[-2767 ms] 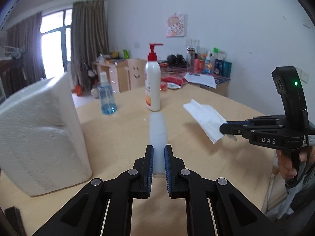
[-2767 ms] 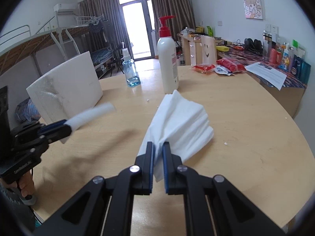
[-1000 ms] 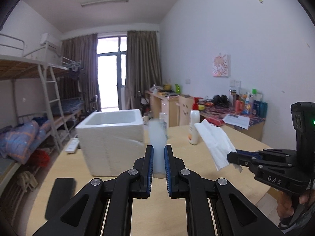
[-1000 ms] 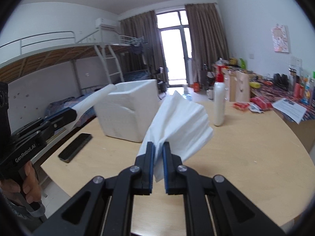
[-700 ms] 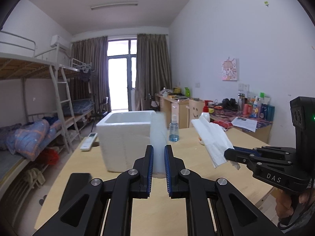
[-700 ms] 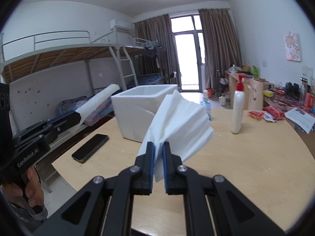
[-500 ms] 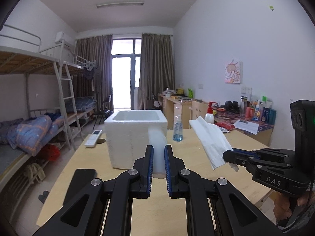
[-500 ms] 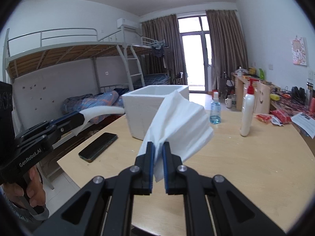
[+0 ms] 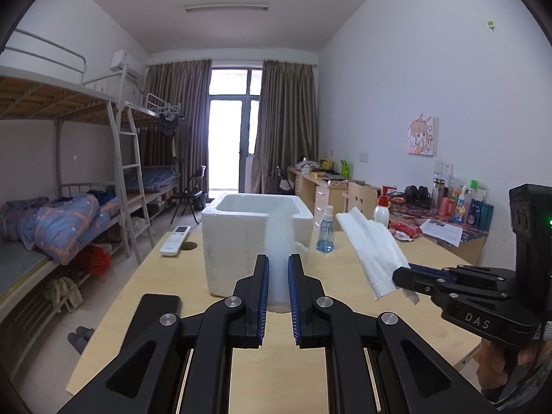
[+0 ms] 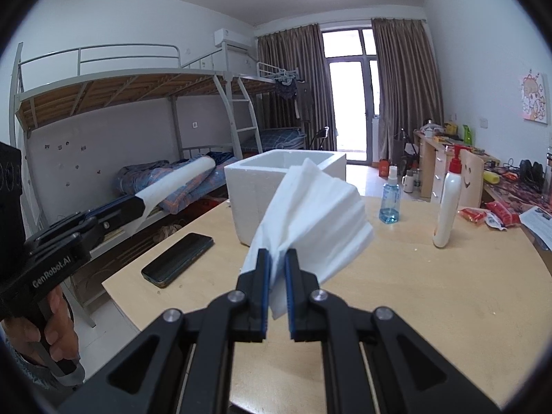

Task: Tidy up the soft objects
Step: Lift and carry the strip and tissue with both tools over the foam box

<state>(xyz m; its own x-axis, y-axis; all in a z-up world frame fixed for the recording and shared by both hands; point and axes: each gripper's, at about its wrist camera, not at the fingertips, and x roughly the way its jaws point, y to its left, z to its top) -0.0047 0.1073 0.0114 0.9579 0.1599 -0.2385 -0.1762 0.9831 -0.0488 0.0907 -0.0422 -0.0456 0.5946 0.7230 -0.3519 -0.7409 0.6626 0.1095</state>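
table (image 10: 431, 296) bearing foam box (image 10: 262, 193), phone (image 10: 177, 257)

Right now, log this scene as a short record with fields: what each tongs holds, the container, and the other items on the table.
left tongs: shut on a white tissue, held above the table
right tongs: shut on a second white tissue
container: white foam box, open top, on the wooden table
other items: phone, blue spray bottle, pump bottle, remote

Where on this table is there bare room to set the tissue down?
Bare wood lies in front of the foam box, between the phone and the lotion bottle. The far right edge is crowded with snack packets and a paper sheet.
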